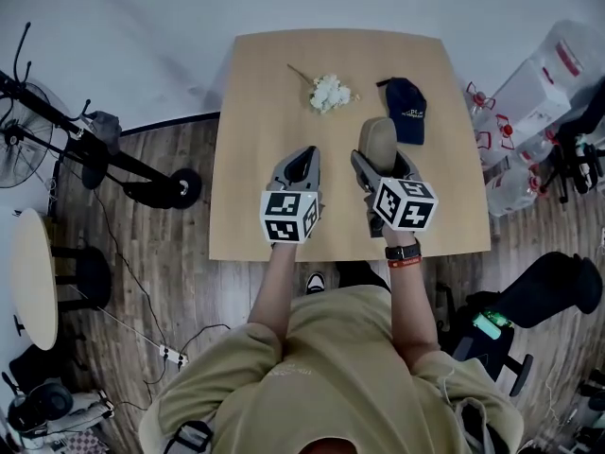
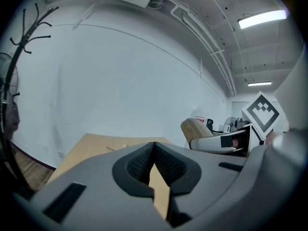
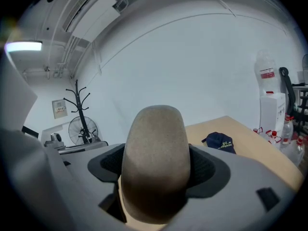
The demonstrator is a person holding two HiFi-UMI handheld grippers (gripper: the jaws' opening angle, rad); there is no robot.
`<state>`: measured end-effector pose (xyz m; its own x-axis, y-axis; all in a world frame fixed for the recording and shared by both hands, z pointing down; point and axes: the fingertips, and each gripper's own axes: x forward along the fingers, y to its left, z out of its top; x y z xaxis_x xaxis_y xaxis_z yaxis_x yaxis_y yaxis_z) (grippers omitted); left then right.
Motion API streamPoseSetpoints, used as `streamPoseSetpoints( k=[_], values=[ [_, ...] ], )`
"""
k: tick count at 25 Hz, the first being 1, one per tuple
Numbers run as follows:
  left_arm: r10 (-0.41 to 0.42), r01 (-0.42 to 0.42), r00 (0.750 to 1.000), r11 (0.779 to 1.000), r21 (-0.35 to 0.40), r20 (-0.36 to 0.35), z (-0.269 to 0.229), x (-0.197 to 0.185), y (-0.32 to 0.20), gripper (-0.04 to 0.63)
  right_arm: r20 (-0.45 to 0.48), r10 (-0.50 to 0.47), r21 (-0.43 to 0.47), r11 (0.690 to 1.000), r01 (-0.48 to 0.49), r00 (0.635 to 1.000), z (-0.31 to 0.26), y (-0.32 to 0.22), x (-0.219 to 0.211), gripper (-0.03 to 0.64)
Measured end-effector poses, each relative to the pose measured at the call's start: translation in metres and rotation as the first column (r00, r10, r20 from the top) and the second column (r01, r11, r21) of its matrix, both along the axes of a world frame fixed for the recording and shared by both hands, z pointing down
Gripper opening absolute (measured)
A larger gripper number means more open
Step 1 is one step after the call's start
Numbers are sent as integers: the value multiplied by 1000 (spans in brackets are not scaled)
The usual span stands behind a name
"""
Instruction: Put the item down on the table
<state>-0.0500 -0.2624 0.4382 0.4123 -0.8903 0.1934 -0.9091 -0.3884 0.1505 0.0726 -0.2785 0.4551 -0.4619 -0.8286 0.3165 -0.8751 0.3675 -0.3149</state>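
A tan, felt-like rounded item [image 1: 379,140] stands up between the jaws of my right gripper [image 1: 380,162], which is shut on it above the table's [image 1: 255,93] near half. In the right gripper view the tan item [image 3: 156,153] fills the gap between the dark pads [image 3: 207,170] of the right gripper [image 3: 156,174]. My left gripper [image 1: 303,159] hovers beside it on the left, shut and holding nothing. In the left gripper view the left gripper [image 2: 154,165] has its pads together, and the tan item [image 2: 196,131] shows to the right.
A white flower sprig [image 1: 329,93] and a navy cap [image 1: 406,110] lie at the table's far side; the navy cap [image 3: 220,142] is ahead-right of the held item. Water bottles [image 1: 529,112] crowd the right; a fan [image 1: 19,130], black stand [image 1: 142,173] and round side table [image 1: 33,277] stand on the left.
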Motion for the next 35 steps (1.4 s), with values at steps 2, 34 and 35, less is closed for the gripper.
streamPoseSetpoints(
  k=[2, 34, 35],
  values=[
    [-6, 6, 1000, 1000, -10, 3, 6, -2, -4, 23, -9, -14, -10, 1000, 14, 1000, 7, -7, -2, 400],
    [-77, 82, 997, 976, -201, 31, 107, -10, -47, 23, -95, -358, -276, 906, 321, 929, 143, -74, -48, 400],
    [-75, 81, 997, 975, -207, 34, 110, -10, -47, 23, -98, -370, -280, 901, 331, 924, 145, -75, -50, 400]
  ],
)
